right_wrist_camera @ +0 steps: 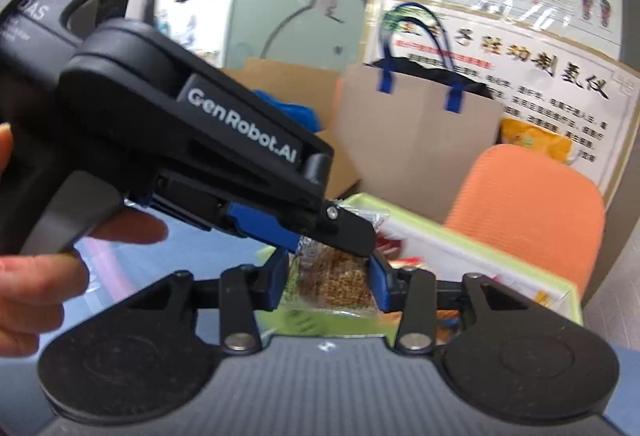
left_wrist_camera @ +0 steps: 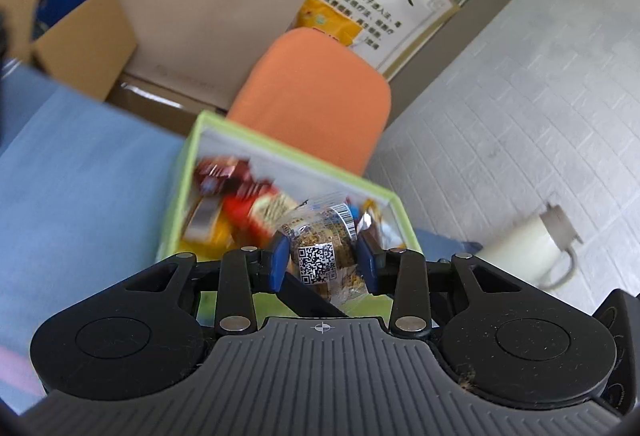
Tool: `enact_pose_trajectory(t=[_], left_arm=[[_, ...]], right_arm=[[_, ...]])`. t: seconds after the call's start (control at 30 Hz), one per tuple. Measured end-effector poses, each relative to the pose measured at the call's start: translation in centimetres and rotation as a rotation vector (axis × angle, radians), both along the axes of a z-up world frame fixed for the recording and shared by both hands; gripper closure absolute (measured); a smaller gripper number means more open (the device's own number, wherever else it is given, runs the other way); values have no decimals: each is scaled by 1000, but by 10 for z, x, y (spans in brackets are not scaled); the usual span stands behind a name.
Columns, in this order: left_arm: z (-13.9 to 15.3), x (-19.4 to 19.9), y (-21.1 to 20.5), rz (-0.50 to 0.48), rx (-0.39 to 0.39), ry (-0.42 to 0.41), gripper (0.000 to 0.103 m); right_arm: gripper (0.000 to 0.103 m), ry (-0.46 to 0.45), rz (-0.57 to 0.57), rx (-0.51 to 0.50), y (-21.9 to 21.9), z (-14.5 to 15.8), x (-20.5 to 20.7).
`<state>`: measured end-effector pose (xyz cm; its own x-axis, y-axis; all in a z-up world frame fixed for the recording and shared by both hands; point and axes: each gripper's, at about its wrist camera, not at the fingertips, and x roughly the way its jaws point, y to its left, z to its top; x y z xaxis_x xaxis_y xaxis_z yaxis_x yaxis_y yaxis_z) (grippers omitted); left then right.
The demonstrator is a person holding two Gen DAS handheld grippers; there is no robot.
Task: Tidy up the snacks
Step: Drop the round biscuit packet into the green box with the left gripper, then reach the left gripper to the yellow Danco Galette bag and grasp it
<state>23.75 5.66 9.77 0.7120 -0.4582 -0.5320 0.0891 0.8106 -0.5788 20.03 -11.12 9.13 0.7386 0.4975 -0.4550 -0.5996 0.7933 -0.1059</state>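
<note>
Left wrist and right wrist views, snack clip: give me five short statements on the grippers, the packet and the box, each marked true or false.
1. The left gripper is shut on the clear snack packet. True.
2. The right gripper is open and holds nothing. False: its blue fingers also clamp the packet, so both grippers grip it.
3. The green box already holds several snacks. True.
4. The chair behind the box is blue. False: it is orange.
5. The paper bag has blue handles. True.
</note>
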Motion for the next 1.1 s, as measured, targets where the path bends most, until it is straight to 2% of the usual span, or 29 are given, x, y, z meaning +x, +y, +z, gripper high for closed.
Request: enact_pose_trajectory(t=[0.17, 0.23, 0.27, 0.3, 0.33, 0.37, 0.4, 0.5, 0.53, 0.57, 0.6, 0.7, 0.8, 0.93, 1.1], left_arm=[[-25, 52, -7, 20, 89, 66, 88], [-37, 57, -4, 36, 109, 81, 84], [-41, 57, -2, 44, 116, 81, 74], [-43, 55, 2, 53, 110, 76, 58], [-42, 52, 5, 62, 95, 56, 51], [-38, 47, 9, 74, 82, 28, 41], [-32, 41, 11, 85, 75, -2, 38], [-11, 17, 18, 108, 63, -84, 32], [-4, 7, 19, 111, 57, -105, 31], [1, -4, 20, 111, 55, -123, 28], [4, -15, 20, 109, 59, -136, 26], [5, -47, 16, 99, 78, -151, 22], [-16, -73, 5, 75, 98, -98, 22], [-57, -91, -5, 60, 85, 38, 25], [-86, -108, -13, 66, 100, 125, 26]], right_arm=[[58, 104, 1, -3, -4, -20, 64], [52, 143, 33, -1, 1, -31, 77], [49, 163, 53, 8, 1, -36, 80], [46, 171, 65, 22, 2, -40, 82], [39, 169, 66, 29, 2, -41, 83], [37, 156, 67, 35, 1, -40, 82], [36, 138, 61, 39, -3, -38, 78], [30, 92, 31, 53, -23, -27, 60], [25, 79, 16, 62, -32, -23, 52], [16, 67, 2, 74, -42, -19, 42], [13, 55, -15, 88, -52, -16, 32], [13, 46, -57, 122, -74, -11, -3], [13, 84, -62, 138, -78, -20, -35], [13, 171, -36, 137, -72, -43, -74], [12, 229, -52, 129, -62, -72, -88]])
